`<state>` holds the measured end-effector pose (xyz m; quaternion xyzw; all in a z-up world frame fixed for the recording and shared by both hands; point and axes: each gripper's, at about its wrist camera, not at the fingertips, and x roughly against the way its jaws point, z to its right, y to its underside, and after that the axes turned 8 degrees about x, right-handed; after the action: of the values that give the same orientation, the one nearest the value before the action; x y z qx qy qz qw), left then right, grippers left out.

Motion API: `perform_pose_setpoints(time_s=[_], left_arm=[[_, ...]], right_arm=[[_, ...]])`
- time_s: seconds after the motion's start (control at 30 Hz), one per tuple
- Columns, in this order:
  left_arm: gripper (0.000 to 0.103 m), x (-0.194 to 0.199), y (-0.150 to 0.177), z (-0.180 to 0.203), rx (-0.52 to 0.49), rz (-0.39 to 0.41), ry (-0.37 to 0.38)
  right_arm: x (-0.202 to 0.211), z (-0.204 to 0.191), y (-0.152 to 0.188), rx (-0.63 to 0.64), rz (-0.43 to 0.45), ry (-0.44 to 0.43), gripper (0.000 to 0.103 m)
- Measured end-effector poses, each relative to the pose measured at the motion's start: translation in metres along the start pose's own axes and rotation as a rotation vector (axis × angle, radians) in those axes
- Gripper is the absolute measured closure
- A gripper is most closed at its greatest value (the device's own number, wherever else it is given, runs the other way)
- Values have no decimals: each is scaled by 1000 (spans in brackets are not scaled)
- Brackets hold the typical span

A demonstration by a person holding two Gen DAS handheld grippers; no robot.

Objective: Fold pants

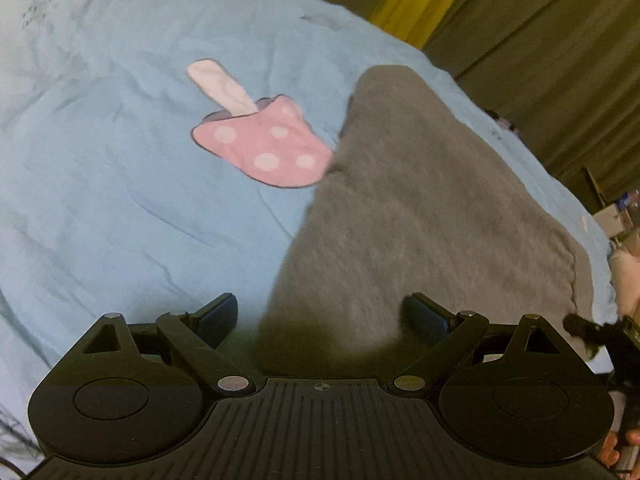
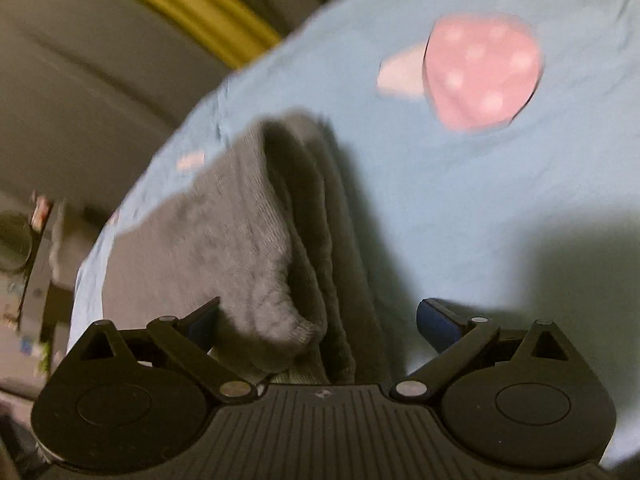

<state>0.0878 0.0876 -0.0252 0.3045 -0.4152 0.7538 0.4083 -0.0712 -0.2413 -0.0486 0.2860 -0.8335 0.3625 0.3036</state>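
Grey pants (image 2: 256,240) lie folded near the bed (image 1: 100,200) edge. Both the left gripper (image 1: 320,320) and right gripper (image 2: 320,320) are released; a snagging finger could undo the stacked layers.

Both wrist views: close, angled down over bed (image 1: 100,200); shared: grey pants (image 1: 420,220), pink mushroom print (image 2: 480,76).

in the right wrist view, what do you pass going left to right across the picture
cluttered shelf → grey pants → blue sheet → pink mushroom patch
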Motion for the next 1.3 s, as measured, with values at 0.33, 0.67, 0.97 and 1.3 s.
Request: perform_pose_setpoints(time_s=[0.33,0.67,0.97,1.3], left_arm=[[6,-39,-34,13,-63,-152,179],[1,-73,-57,28,-104,-225,309],[12,-85,-63,28,-79,-190,283],[66,-49,-52,74,-249,-39,182]], right_arm=[[-23,32,-27,-54,-93,-260,4],[-37,17,-30,49,-105,-335,36],[-52,9,-33,22,-78,-356,16],[-19,-29,-30,229,110,-232,47]])
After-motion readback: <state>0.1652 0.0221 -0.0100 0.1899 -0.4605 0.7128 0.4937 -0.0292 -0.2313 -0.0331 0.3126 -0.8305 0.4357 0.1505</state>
